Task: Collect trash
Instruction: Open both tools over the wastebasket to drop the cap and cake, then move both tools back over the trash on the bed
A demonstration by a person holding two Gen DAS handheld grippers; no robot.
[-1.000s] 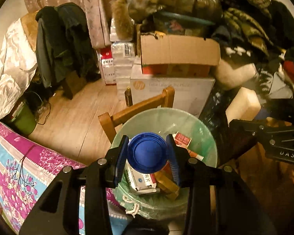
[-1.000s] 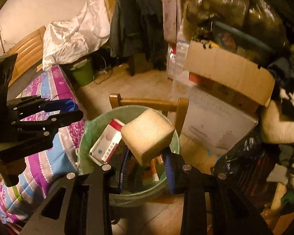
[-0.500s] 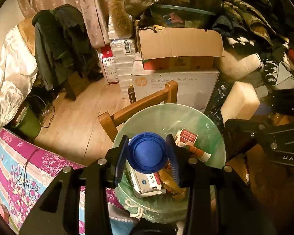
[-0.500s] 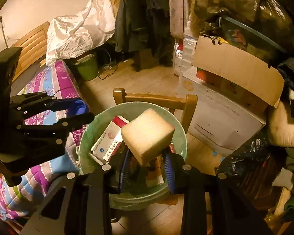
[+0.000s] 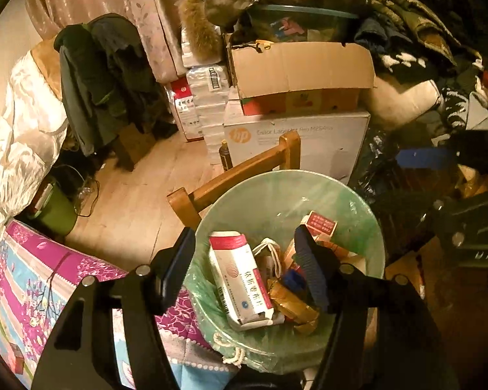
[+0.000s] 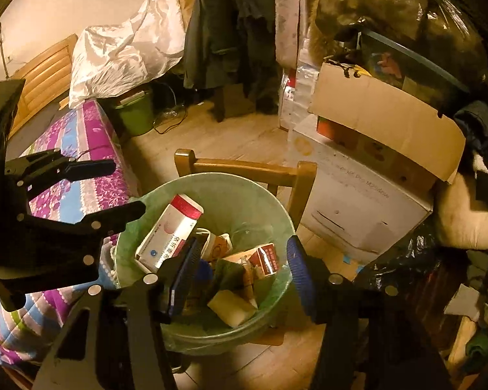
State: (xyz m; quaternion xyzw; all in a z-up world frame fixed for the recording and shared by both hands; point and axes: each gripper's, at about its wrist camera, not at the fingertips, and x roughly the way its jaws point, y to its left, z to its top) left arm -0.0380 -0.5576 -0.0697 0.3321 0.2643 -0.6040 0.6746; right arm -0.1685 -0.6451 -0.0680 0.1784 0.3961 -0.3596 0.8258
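A green trash bin (image 5: 367, 227) lined with a thin bag sits below both grippers; it also shows in the right wrist view (image 6: 244, 195). Inside lie a white and red box (image 5: 240, 279), small cartons, a blue cap (image 5: 292, 279) and a pale sponge block (image 6: 232, 307). My left gripper (image 5: 245, 268) is open and empty just above the bin. My right gripper (image 6: 240, 273) is open and empty above the bin too. The left gripper (image 6: 110, 188) shows at the left in the right wrist view.
A wooden chair back (image 5: 237, 172) stands behind the bin. A purple flowered bedspread (image 5: 32, 279) lies to the left. A white HP box (image 5: 309, 143) under a cardboard box (image 5: 302, 68), clothes and bags crowd the right. A green bucket (image 6: 135, 115) stands on the wood floor.
Both grippers have opened. The blue cap dropped from the left gripper and the sponge block dropped from the right gripper into the bin.
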